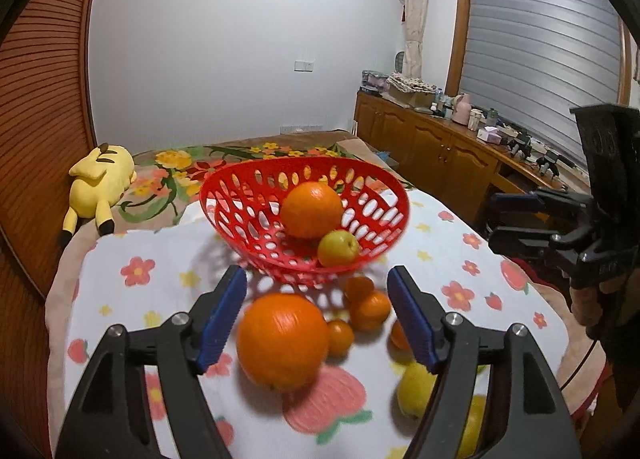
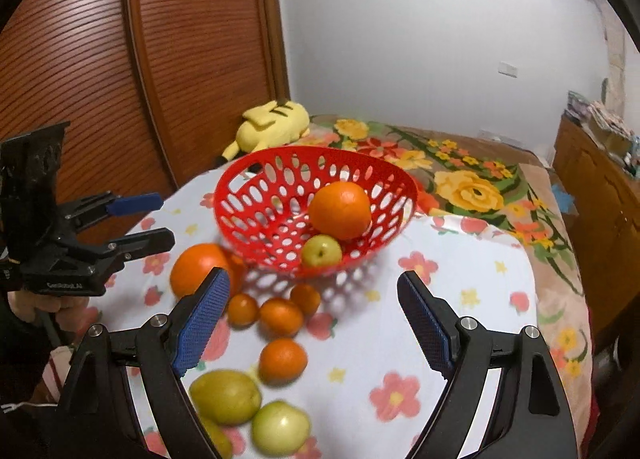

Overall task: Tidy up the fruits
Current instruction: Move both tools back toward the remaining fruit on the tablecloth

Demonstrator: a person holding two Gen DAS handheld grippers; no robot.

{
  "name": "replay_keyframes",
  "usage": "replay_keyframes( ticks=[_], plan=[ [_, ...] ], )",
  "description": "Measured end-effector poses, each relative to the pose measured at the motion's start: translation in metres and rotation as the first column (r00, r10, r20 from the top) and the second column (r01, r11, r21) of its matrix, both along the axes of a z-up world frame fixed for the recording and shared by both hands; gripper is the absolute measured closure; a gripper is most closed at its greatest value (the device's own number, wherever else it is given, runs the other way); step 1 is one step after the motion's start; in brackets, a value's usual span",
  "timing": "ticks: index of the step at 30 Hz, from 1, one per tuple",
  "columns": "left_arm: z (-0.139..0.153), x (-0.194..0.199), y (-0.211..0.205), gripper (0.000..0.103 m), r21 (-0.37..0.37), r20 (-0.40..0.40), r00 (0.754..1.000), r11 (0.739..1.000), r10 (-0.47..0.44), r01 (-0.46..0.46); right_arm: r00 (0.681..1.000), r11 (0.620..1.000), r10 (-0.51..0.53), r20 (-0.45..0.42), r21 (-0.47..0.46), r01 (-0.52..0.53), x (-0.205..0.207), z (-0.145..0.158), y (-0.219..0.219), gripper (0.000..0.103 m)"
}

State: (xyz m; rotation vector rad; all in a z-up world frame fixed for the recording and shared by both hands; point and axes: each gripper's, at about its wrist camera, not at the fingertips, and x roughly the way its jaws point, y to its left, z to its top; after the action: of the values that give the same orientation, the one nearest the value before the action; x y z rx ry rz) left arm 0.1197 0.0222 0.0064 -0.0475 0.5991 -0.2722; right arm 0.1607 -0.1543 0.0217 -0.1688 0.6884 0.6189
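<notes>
I saw a perforated red plastic basket (image 1: 304, 219) on a flowered cloth (image 1: 160, 259), cradling one round orange (image 1: 311, 210) and a small greenish apple (image 1: 338, 247). My left gripper (image 1: 316, 313) and right gripper (image 2: 312, 319) tilted downward, fingers wide, holding nothing.

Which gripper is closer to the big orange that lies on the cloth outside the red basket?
Left. The left gripper is open right around the big orange, not touching it. The right gripper is open above the small oranges and pears, with the big orange beyond its left finger.
</notes>
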Motion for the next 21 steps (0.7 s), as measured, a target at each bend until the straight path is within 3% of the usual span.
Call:
replay_keyframes(
  ticks=[11,21],
  plan=[
    [-0.024,-0.036,-0.020,0.029,-0.039,-0.059,0.998,0.999,-0.001,-0.002,0.999,0.998,-0.050,0.001,0.029,0.050,-0.063,-0.027,-0.030,0.016],
    [-0.043,-0.064,-0.042,0.029,-0.060,-0.107,0.994,0.998,-0.007,0.001,0.996,0.995,-0.083,-0.018,0.050,0.083,-0.083,-0.051,-0.044,0.018]
  ],
)
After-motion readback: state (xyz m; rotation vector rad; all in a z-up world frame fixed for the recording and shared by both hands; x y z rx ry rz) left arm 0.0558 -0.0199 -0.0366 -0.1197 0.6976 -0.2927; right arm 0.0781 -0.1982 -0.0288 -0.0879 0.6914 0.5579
